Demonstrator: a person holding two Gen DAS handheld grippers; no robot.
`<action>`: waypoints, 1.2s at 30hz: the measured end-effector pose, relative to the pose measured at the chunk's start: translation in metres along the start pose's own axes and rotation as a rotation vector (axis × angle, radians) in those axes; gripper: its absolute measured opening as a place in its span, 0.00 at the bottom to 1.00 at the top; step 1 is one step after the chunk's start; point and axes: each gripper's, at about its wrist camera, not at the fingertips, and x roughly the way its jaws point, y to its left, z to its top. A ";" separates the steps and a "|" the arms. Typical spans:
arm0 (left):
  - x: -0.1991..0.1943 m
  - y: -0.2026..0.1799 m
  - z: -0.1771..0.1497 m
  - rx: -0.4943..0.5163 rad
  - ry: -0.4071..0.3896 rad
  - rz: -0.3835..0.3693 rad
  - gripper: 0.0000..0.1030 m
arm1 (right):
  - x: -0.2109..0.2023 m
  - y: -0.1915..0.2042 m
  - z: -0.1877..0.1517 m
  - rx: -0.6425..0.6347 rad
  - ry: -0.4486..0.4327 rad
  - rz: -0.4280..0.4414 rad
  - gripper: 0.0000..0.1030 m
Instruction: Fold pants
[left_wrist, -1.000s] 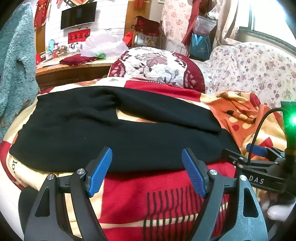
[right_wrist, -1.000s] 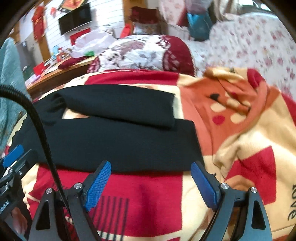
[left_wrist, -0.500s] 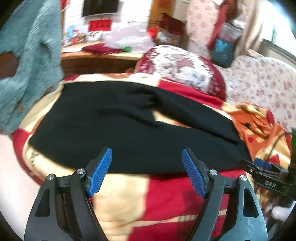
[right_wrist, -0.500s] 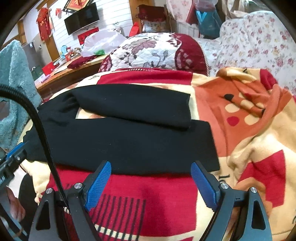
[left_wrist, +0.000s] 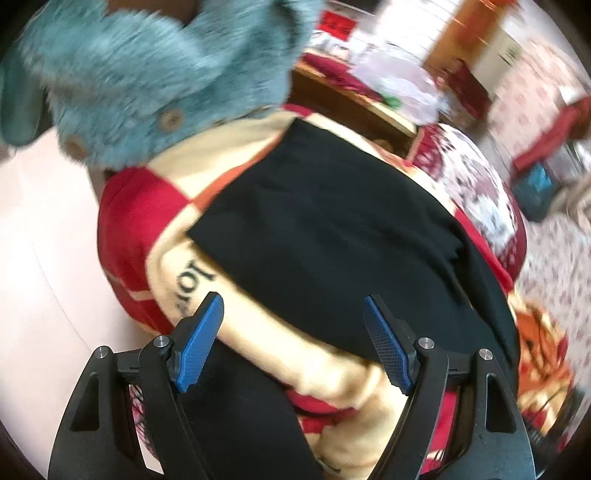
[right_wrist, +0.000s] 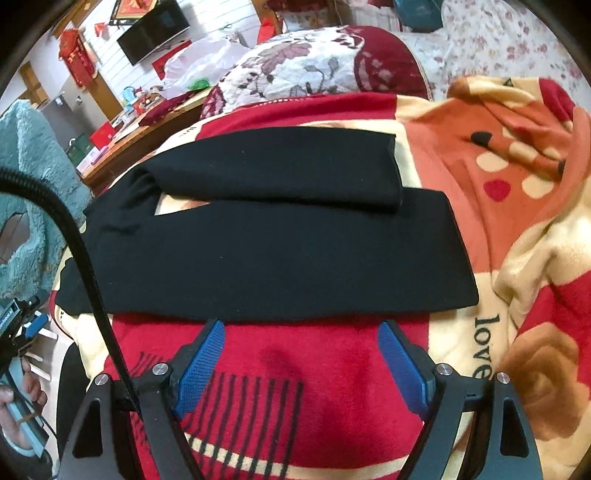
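Note:
Black pants (right_wrist: 273, 251) lie flat on a red, cream and orange blanket (right_wrist: 517, 192), waist to the left, both legs reaching right, the far leg lying a little over the near one. In the left wrist view the pants' waist end (left_wrist: 332, 229) fills the middle. My left gripper (left_wrist: 293, 317) is open and empty, just short of the waist's near edge. My right gripper (right_wrist: 301, 339) is open and empty, just in front of the near leg's front edge. The left gripper also shows at the far left in the right wrist view (right_wrist: 18, 321).
A teal fluffy coat (left_wrist: 147, 74) hangs close at the left, beside the bed corner. A floral pillow (right_wrist: 306, 70) lies behind the pants. A wooden desk (right_wrist: 122, 147) with a white plastic bag (right_wrist: 199, 66) stands at the back left. A black cable (right_wrist: 85, 266) crosses the right wrist view.
My left gripper has swung left to the waist end of the pants, bringing the teal coat close. My right gripper has edged closer to the near leg. Both stay open.

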 end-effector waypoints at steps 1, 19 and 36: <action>0.001 0.007 0.002 -0.026 0.003 -0.006 0.76 | 0.001 -0.002 0.000 0.009 0.004 0.004 0.82; 0.036 0.013 0.018 -0.140 0.012 -0.041 0.76 | 0.014 -0.021 -0.001 0.168 0.024 0.150 0.82; 0.041 -0.010 0.042 -0.052 -0.002 -0.012 0.14 | 0.025 -0.039 0.028 0.233 -0.057 0.260 0.27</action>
